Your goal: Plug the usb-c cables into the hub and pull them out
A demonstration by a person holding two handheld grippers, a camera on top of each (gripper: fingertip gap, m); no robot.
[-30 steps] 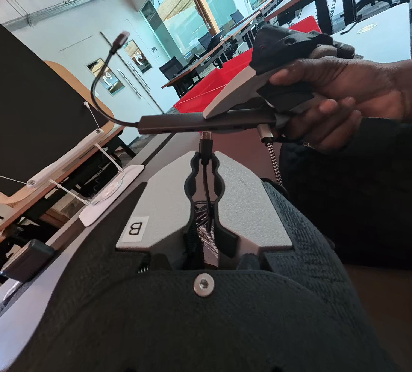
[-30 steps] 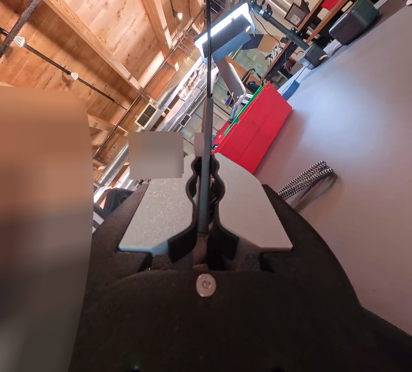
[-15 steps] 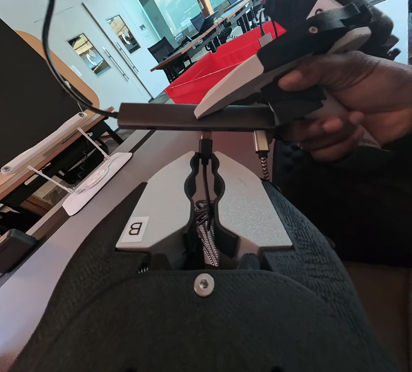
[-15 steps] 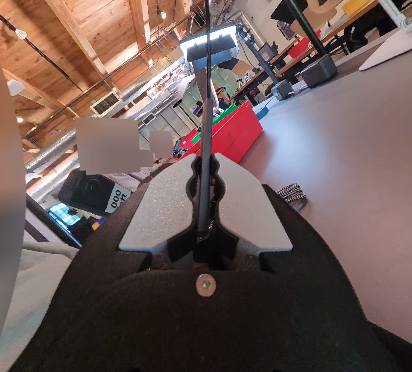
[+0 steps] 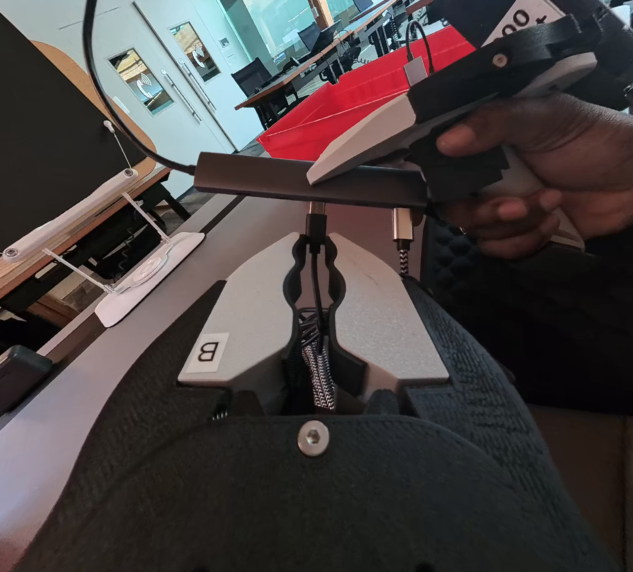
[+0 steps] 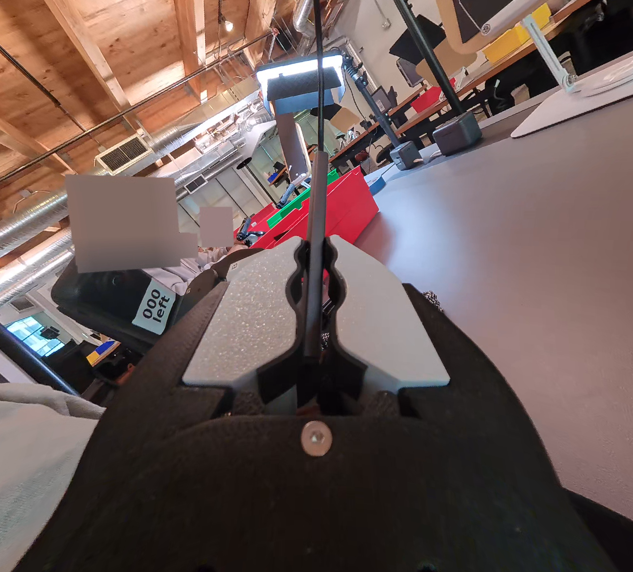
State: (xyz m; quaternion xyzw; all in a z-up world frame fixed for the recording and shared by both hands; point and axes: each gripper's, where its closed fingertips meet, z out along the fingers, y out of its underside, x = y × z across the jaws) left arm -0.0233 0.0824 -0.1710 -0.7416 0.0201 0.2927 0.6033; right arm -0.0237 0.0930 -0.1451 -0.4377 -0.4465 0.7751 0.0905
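In the left wrist view my left gripper (image 5: 317, 242) is shut on the black usb-c plug (image 5: 317, 223). The plug's metal tip touches the underside of the dark grey hub (image 5: 260, 180); how deep it sits I cannot tell. A silver plug with a braided cable (image 5: 402, 228) sits in the hub to its right. The right gripper (image 5: 346, 166), held by a hand, is shut on the hub's right end. In the right wrist view my right gripper (image 6: 317, 244) clamps the hub (image 6: 317, 199) edge-on, and the hub's black lead (image 6: 318, 41) runs upward.
A red bin (image 5: 359, 110) stands behind the hub and also shows in the right wrist view (image 6: 346, 213). A white stand base (image 5: 144, 281) sits on the grey table (image 5: 68, 384) at left. Small dark boxes (image 6: 457, 136) and a light panel (image 6: 301, 83) stand farther off. Both grippers' tips are close together, under 4 cm apart.
The hub and the right gripper have come closer and lower over my left gripper. The black plug's tip, clear below the hub a second ago, now meets its underside. The right view has tilted down.
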